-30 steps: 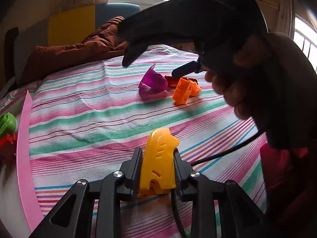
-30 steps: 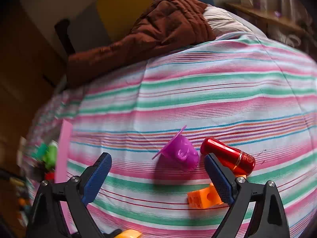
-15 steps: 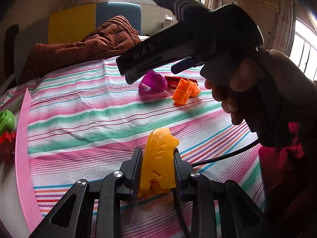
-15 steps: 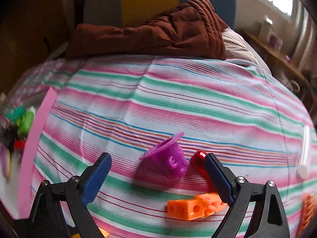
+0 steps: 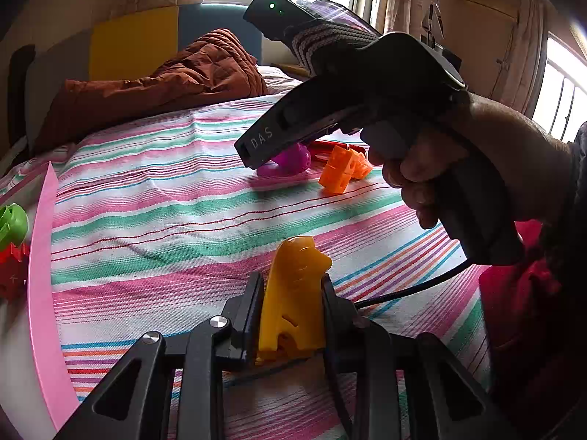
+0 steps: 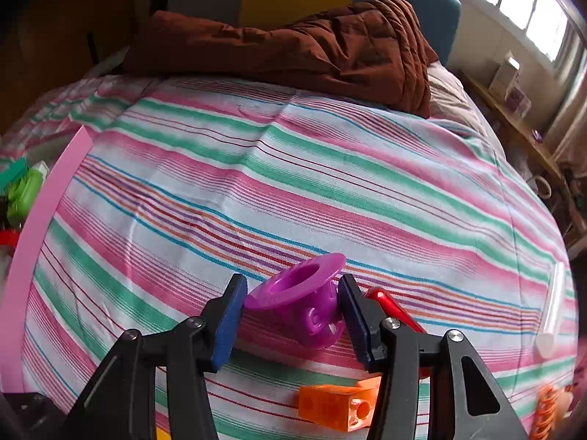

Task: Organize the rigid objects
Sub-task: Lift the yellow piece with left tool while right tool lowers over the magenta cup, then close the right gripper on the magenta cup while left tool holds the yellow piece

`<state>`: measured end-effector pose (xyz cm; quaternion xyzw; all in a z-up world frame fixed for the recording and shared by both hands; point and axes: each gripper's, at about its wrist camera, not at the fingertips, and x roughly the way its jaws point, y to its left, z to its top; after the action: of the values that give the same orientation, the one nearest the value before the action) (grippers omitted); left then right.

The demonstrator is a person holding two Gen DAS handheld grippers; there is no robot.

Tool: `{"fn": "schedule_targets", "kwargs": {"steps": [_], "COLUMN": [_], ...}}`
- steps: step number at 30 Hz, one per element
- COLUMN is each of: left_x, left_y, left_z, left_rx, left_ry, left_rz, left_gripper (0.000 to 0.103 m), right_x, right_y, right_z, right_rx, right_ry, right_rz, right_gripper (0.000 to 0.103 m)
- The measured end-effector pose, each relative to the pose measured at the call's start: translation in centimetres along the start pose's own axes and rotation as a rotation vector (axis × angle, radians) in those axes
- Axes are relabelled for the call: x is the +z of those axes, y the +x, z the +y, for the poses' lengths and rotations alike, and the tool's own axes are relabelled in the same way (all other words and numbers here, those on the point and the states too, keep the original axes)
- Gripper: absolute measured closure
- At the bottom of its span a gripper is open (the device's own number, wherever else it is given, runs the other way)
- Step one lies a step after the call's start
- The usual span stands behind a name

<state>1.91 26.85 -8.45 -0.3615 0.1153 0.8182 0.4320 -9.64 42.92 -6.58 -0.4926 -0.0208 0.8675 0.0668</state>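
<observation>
Claws over striped bed (image 6: 330,168); left claw (image 5: 291,308) pinches yellow toy piece (image 5: 293,286); right claw (image 6: 290,315) jaws just closing around purple flanged piece (image 6: 304,300) on bed, pads touching it; orange block (image 6: 337,407) beside.

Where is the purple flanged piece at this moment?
In the right wrist view the purple flanged piece lies on the striped bedsheet between the right gripper's blue pads, with the red cylinder just right of it.
</observation>
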Motion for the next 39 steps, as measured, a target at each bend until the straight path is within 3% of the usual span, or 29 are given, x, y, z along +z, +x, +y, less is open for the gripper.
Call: {"fn": "schedule_targets", "kwargs": {"steps": [9, 20, 26, 27, 28, 34, 39], "left_x": [-0.1, -0.2, 0.0, 0.1, 0.1, 0.3, 0.5], "left_y": [0.1, 0.3, -0.3, -0.5, -0.6, -1.7, -4.0], "left_z": [-0.3, -0.9, -0.3, -0.3, -0.2, 0.1, -0.2], "left_rx": [0.005, 0.018, 0.022, 0.023, 0.023, 0.002, -0.033], "left_ry": [0.004, 0.012, 0.013, 0.013, 0.011, -0.017, -0.022], "left_rz": [0.001, 0.004, 0.016, 0.023, 0.030, 0.061, 0.042], "left_gripper": [0.074, 0.074, 0.075, 0.075, 0.075, 0.075, 0.075], "right_x": [-0.2, -0.4, -0.4, -0.5, -0.5, -0.4, -0.3], "right_y": [0.5, 0.2, 0.4, 0.5, 0.6, 0.7, 0.8], "right_z": [0.0, 0.3, 0.1, 0.2, 0.3, 0.2, -0.4], "right_rx": [0.004, 0.117, 0.133, 0.130, 0.124, 0.113, 0.136], "right_ry": [0.044, 0.115, 0.134, 0.127, 0.121, 0.111, 0.112], "right_rz": [0.041, 0.051, 0.055, 0.058, 0.062, 0.059, 0.060], "right_gripper": [0.052, 0.052, 0.052, 0.053, 0.069, 0.069, 0.069]}}
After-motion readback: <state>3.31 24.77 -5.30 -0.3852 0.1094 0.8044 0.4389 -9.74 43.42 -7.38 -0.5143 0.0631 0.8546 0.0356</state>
